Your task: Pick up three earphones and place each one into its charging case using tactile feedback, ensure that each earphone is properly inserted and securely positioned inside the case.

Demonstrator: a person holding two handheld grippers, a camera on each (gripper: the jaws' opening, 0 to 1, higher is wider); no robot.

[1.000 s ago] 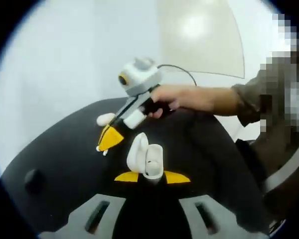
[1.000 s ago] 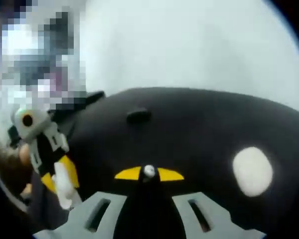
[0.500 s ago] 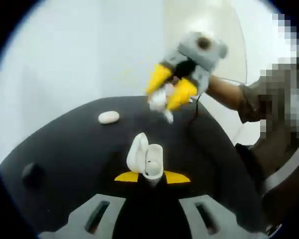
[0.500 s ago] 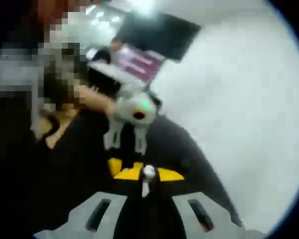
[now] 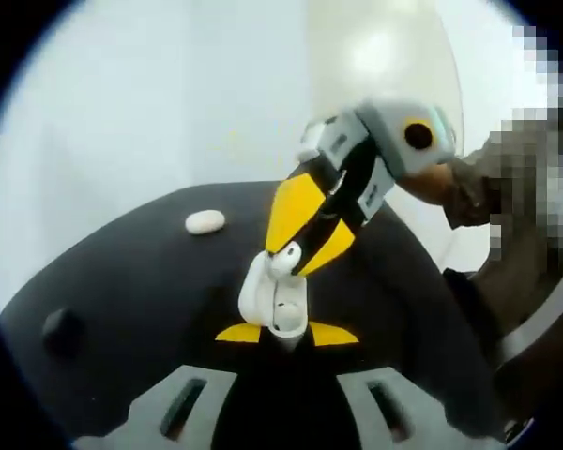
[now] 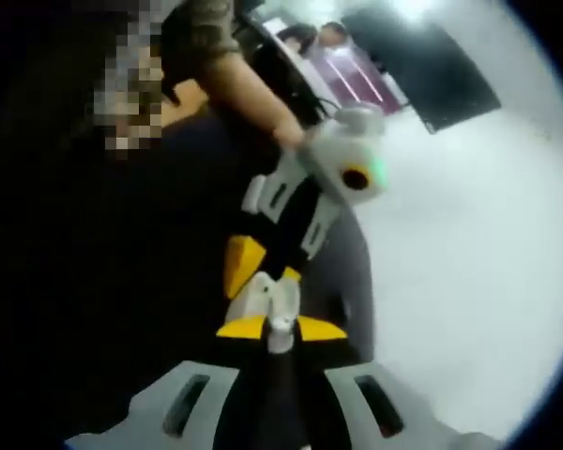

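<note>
White plastic fills both grips: my left gripper (image 5: 283, 333) clamps the open charging case (image 5: 274, 302) upright and steady, so my right gripper (image 5: 283, 258), pinching an earphone (image 5: 283, 260), can lower it into the mouth. Another case (image 5: 205, 221) lies on the black table (image 5: 122, 281).

Since 1.0 s ago, we see the right gripper (image 5: 291, 255) has left the black table (image 5: 122, 281) near the closed white case (image 5: 205, 221), swung up above the open charging case (image 5: 274, 302) at 0.5 s ago, and now has its yellow tips directly over that case's opening. The earphone (image 6: 279, 328) pinched between its jaws now sits just at the charging case; in the right gripper view, the left gripper (image 6: 253, 277) appears close ahead.
</note>
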